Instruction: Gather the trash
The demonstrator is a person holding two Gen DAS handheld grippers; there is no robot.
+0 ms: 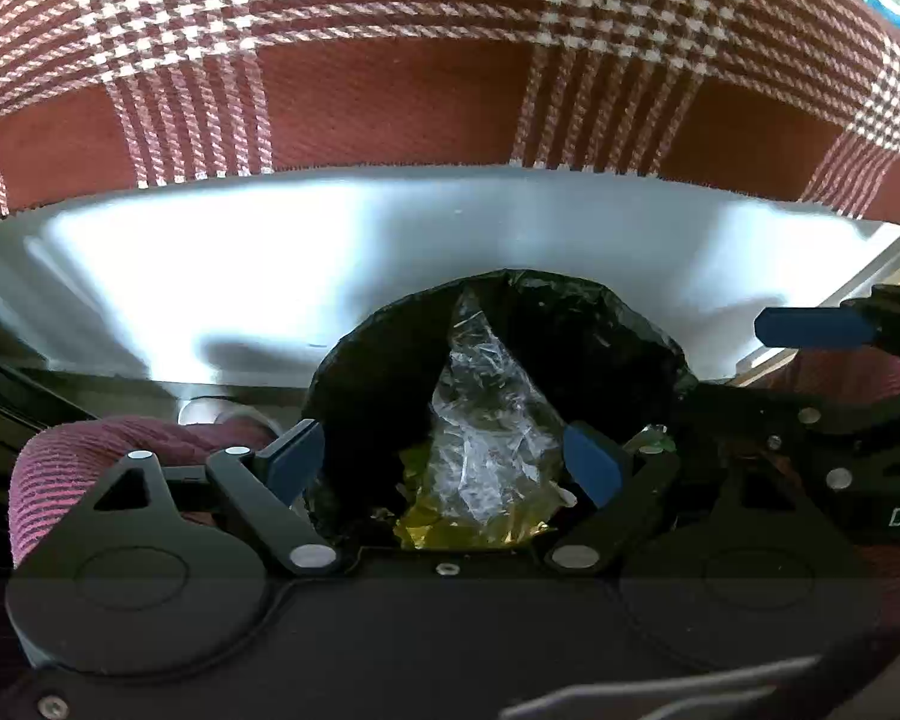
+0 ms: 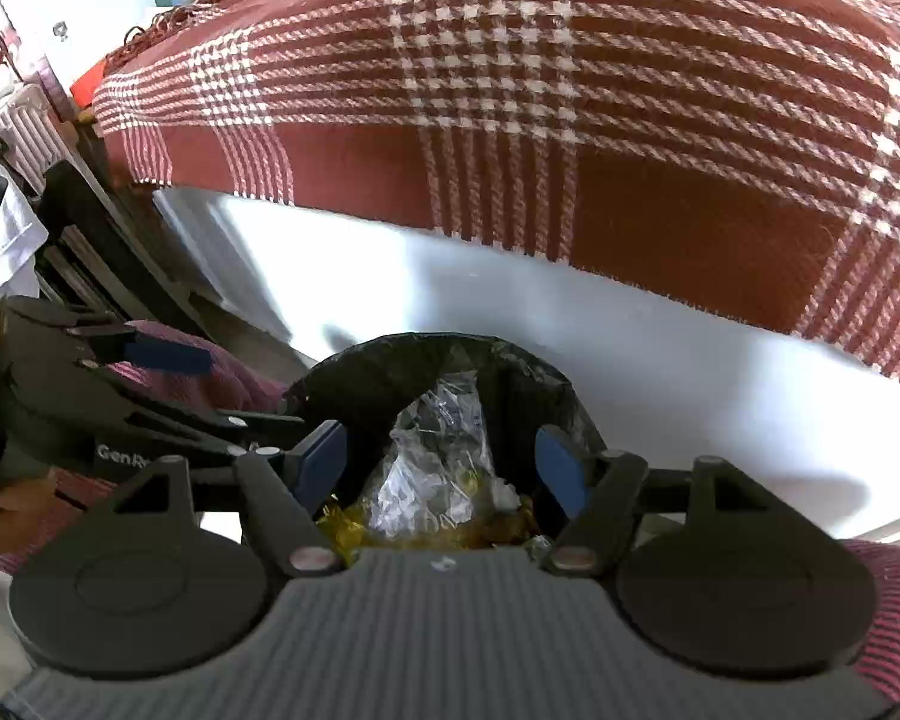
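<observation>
Both grippers' jaws spread above the black-lined bin (image 1: 510, 324) of trash.

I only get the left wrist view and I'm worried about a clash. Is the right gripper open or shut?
Observer: Open. The right gripper is spread wide and holds nothing.
Operator: What is it over?
Observer: It points into the black bin bag, the same one yours faces.
Operator: Anything beyond my left edge?
Observer: A white ribbed radiator, past the fringed end of the checked blanket.
</observation>
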